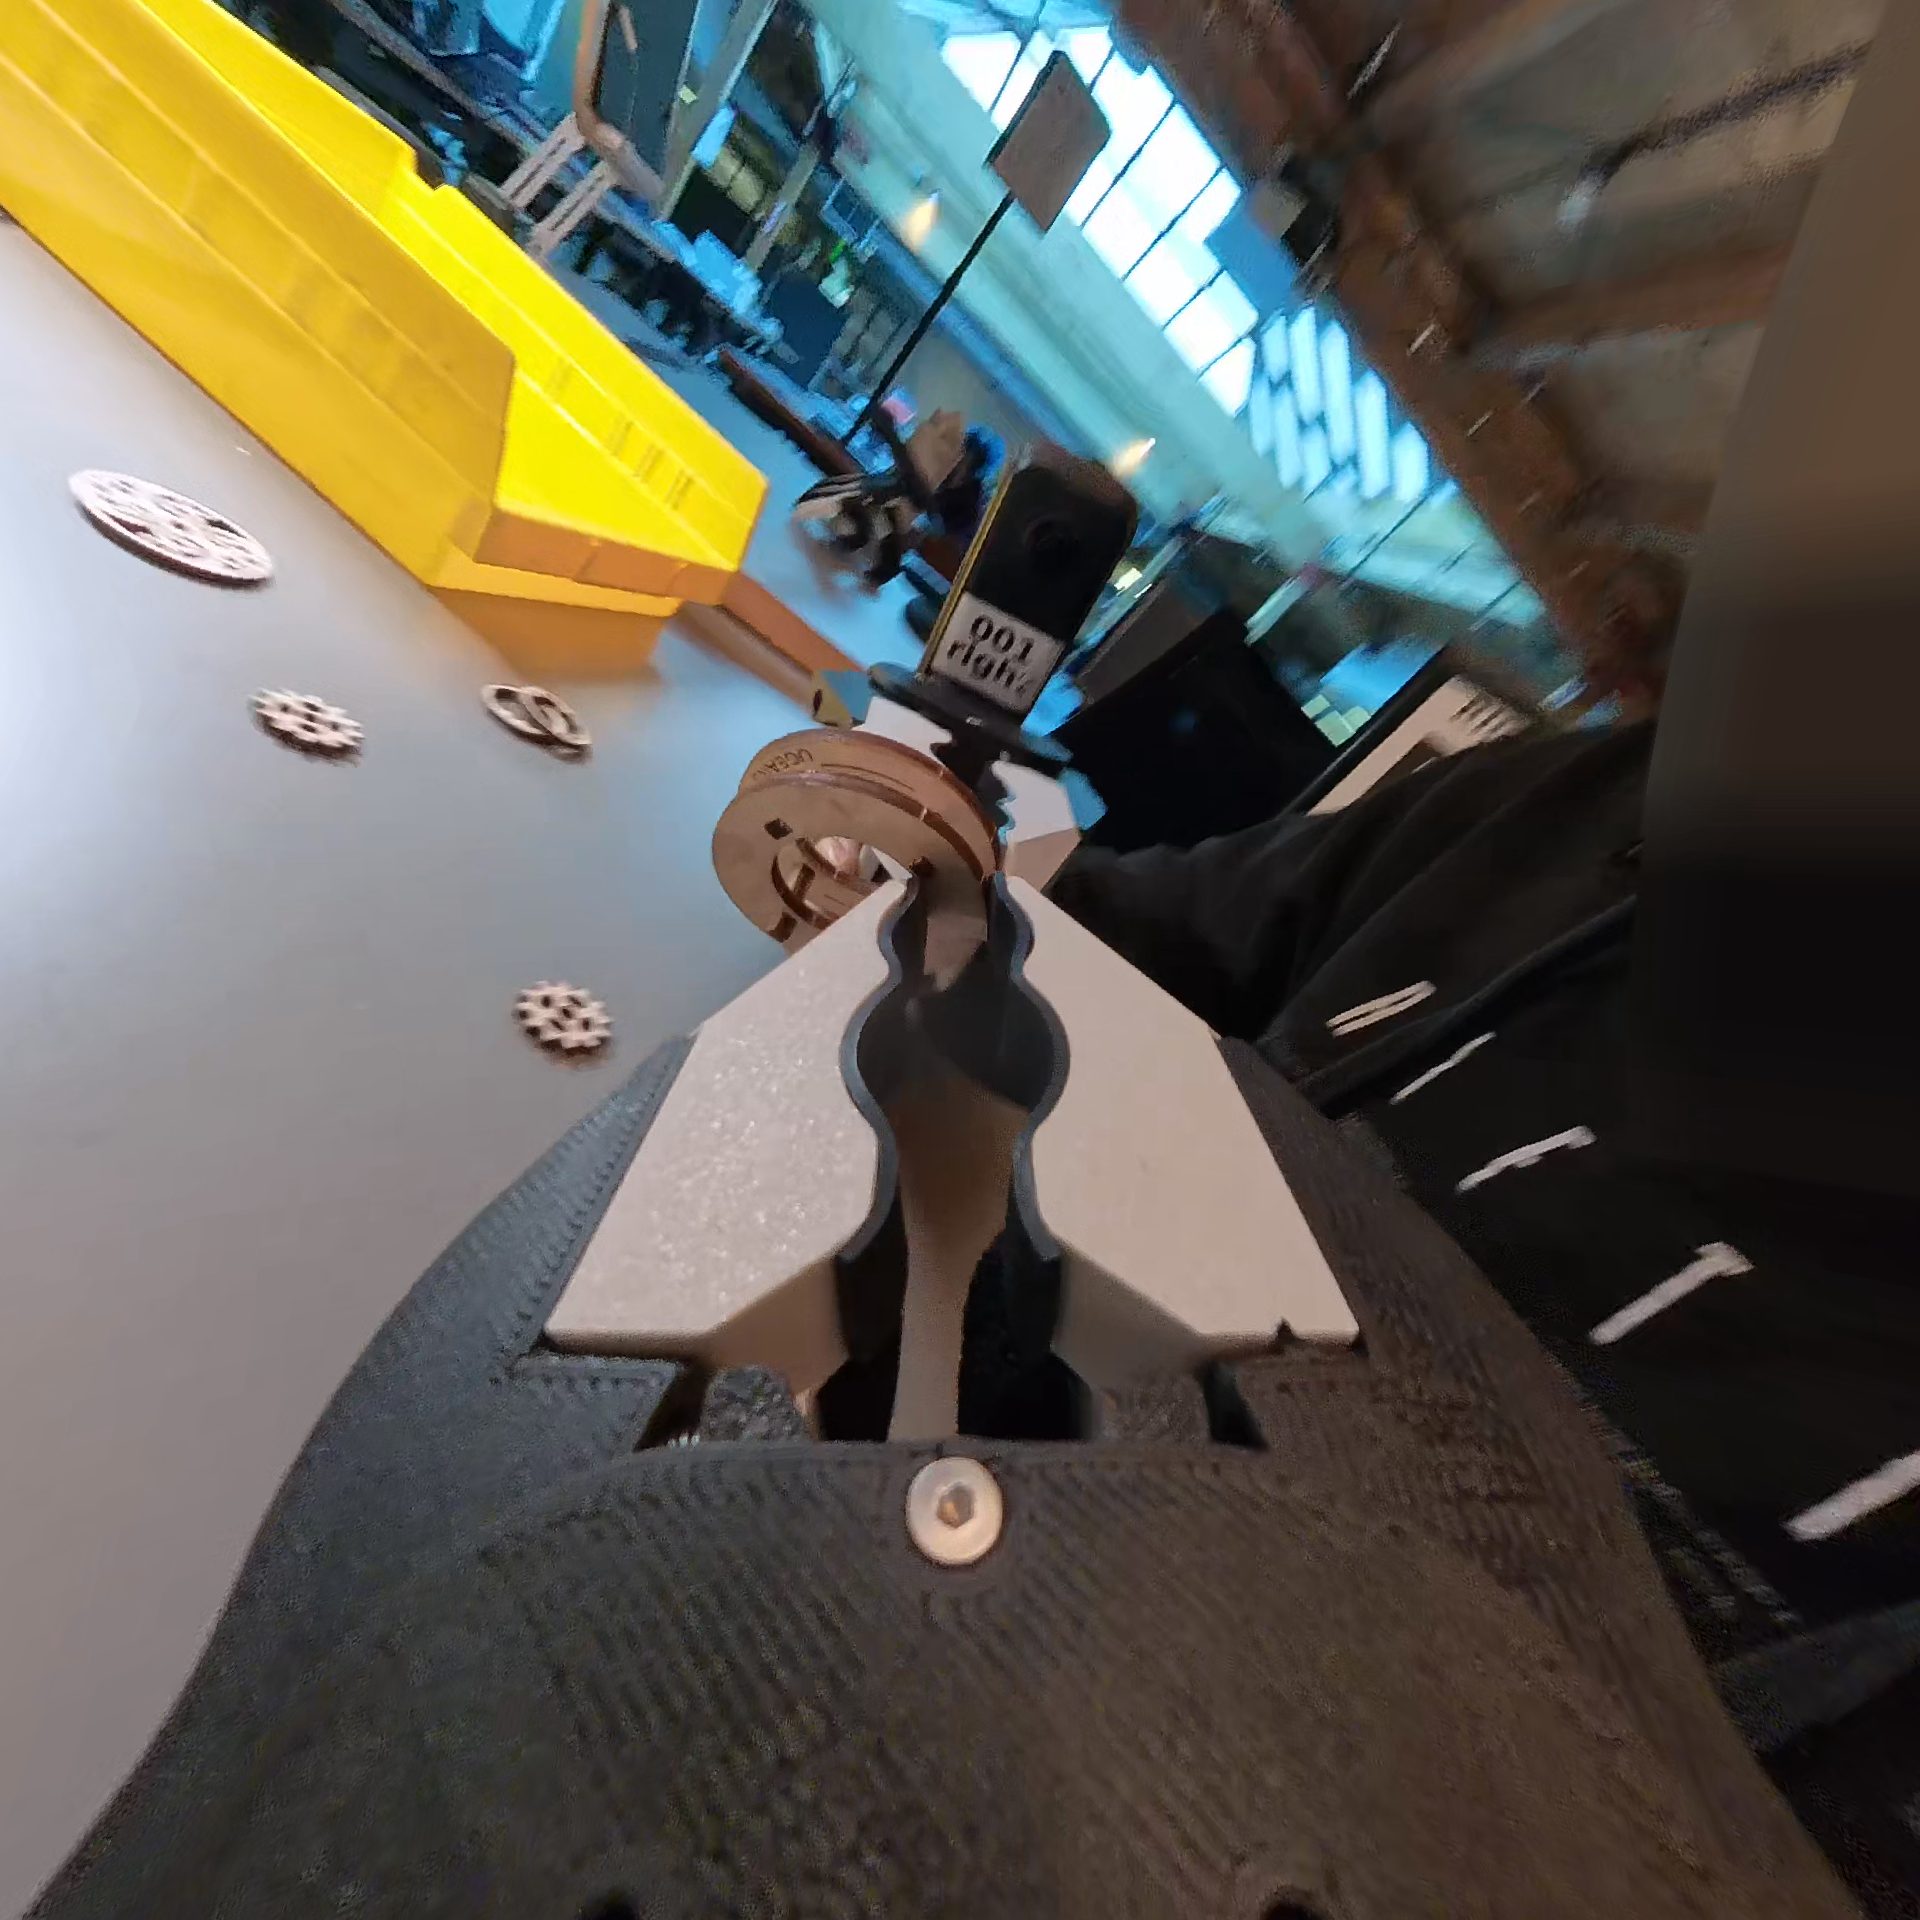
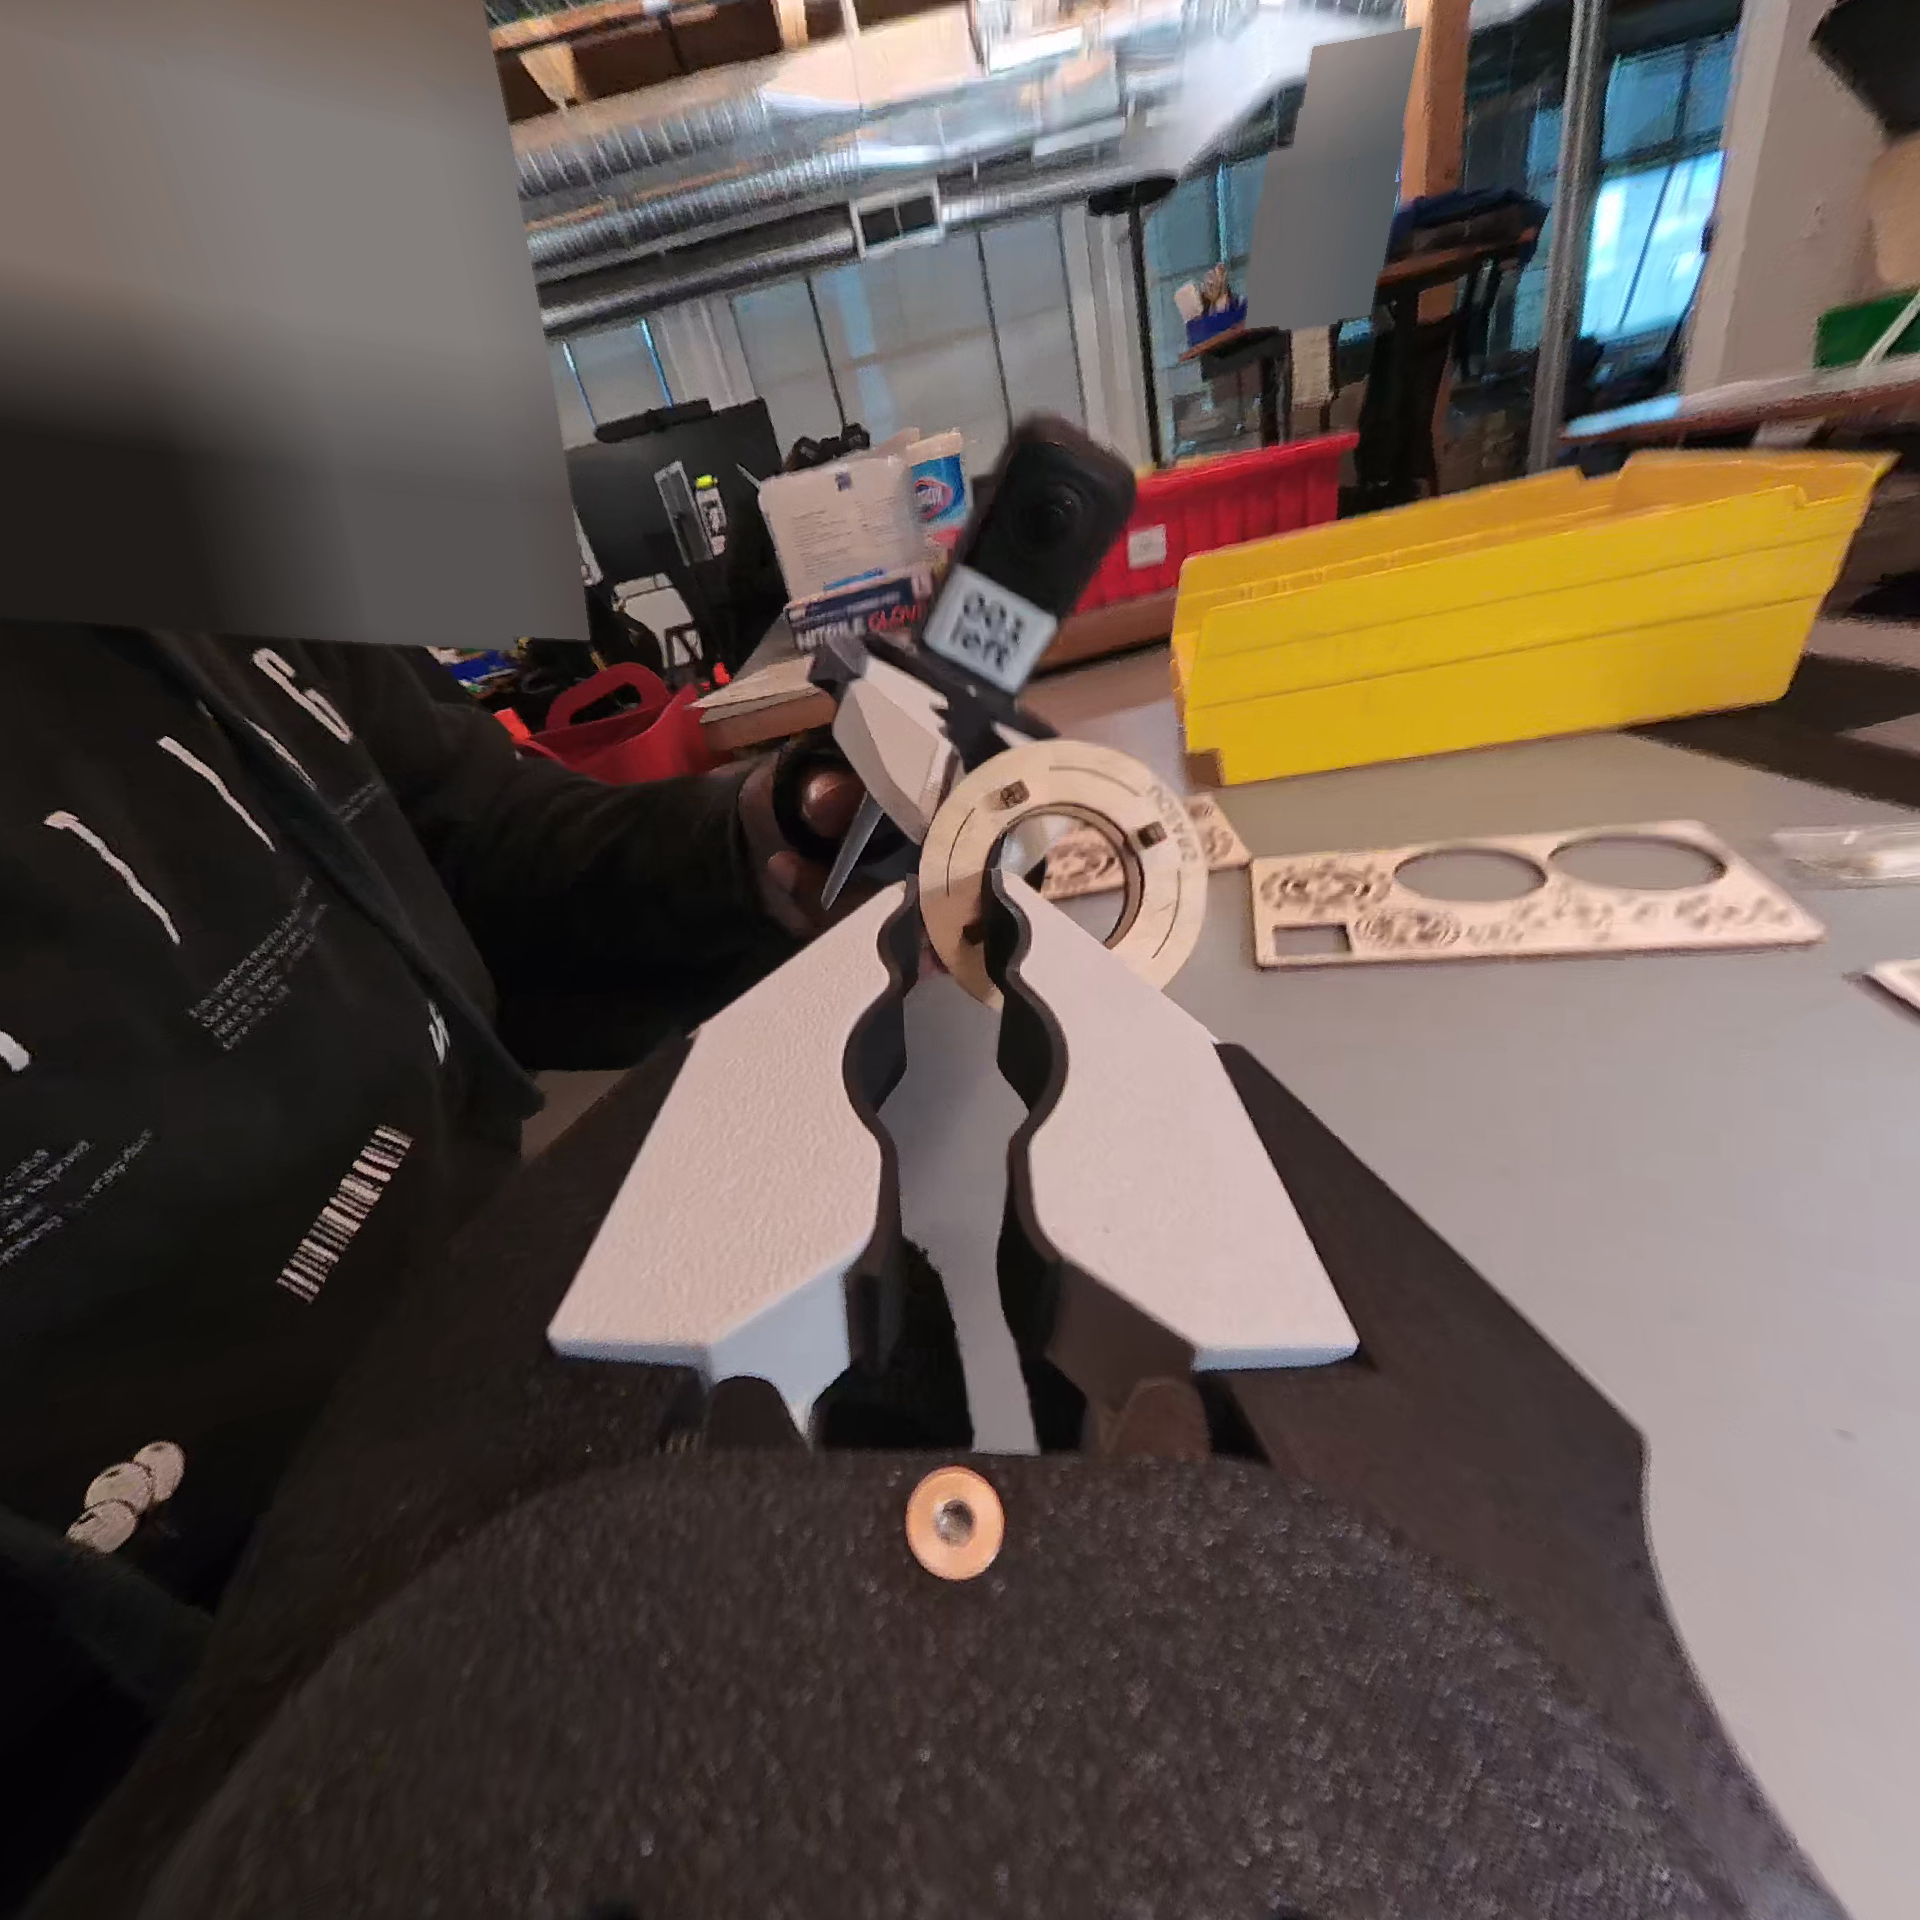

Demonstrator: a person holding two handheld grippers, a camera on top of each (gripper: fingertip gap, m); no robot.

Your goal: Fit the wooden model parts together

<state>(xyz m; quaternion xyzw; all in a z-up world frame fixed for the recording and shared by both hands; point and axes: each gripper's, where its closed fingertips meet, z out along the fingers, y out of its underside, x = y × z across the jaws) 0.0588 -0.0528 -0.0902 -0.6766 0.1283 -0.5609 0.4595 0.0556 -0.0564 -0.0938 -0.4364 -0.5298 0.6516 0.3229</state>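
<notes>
A layered wooden ring assembly (image 1: 847, 831), two flat rings stacked with slots, is held in the air between both grippers. My left gripper (image 1: 940, 883) is shut on its rim at the near side. In the right wrist view the ring (image 2: 1081, 883) faces me, and my right gripper (image 2: 961, 920) is shut on its lower left rim. The left gripper (image 2: 925, 826) reaches the ring from the upper left there, held by a hand in a black sleeve.
Several small wooden gears (image 1: 561, 1018) and a larger one (image 1: 171, 525) lie on the grey table (image 1: 312, 1195). A yellow bin (image 2: 1507, 623) stands at the back. A laser-cut wooden sheet (image 2: 1538, 904) with two round holes lies right of the ring. The person's black sweatshirt (image 2: 260, 935) fills the left.
</notes>
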